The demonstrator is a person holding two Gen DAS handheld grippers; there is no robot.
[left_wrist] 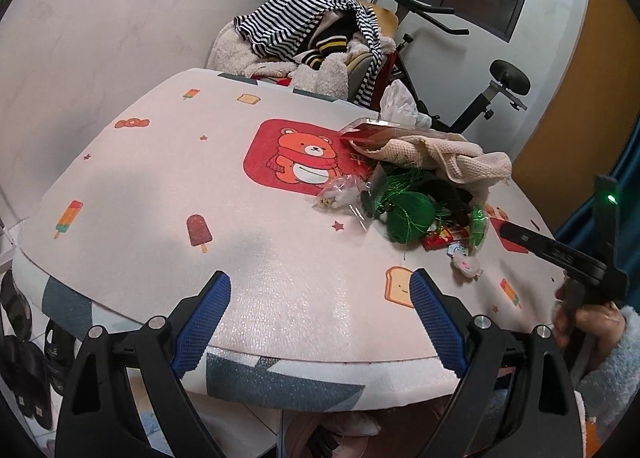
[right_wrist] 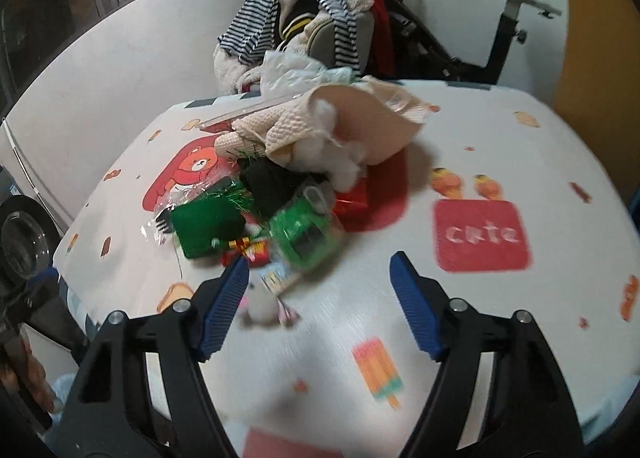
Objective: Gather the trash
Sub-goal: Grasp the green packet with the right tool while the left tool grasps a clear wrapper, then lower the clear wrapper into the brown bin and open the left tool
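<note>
Trash (left_wrist: 404, 201) lies heaped ahead and to the right of the left gripper (left_wrist: 320, 322), whose blue-padded jaws stand spread above bare tablecloth (left_wrist: 160, 185) with nothing between them. A beige knitted cloth (left_wrist: 448, 157) drapes the far side of the heap; a hand (left_wrist: 588, 326) in a fluffy sleeve shows at the right edge.

From the right wrist, the right gripper (right_wrist: 318, 298) is spread too, empty, the heap just ahead and slightly left. A small white wrapper (right_wrist: 262, 308) lies just beside its left pad (right_wrist: 224, 308); the view is blurred, so I cannot tell whether they touch.
</note>
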